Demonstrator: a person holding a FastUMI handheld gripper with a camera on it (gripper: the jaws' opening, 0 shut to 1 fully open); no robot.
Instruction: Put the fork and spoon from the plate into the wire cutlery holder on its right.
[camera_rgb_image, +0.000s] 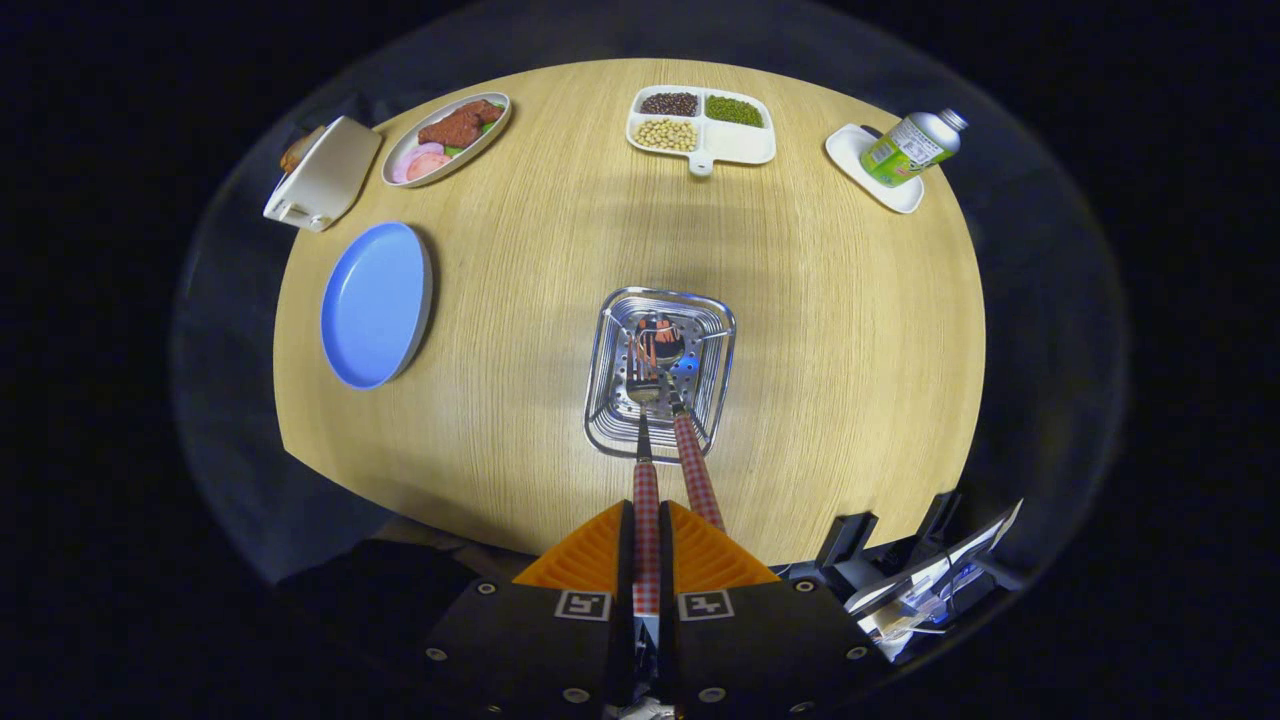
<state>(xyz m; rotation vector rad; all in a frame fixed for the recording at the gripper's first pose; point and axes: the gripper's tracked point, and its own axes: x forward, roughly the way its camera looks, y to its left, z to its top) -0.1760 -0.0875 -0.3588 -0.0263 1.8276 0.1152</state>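
My gripper (647, 512) points straight down over the wire cutlery holder (610, 400), which stands on the wooden table. Its fingers are shut on the red-checked handle of one utensil (646, 500), whose metal end reaches into the holder; it looks like the fork. A second utensil with the same red-checked handle (697, 480) leans in the holder just right of the held one, its head down inside. I cannot tell the two heads apart with certainty. The blue plate (375, 305) lies bare, left of the holder.
Along the table's far side stand a white box (325, 172), an oval dish of food (447, 137), a divided tray of beans (702, 122) and a can lying on a small white dish (908, 150). Dark gear (920, 580) sits by the near right edge.
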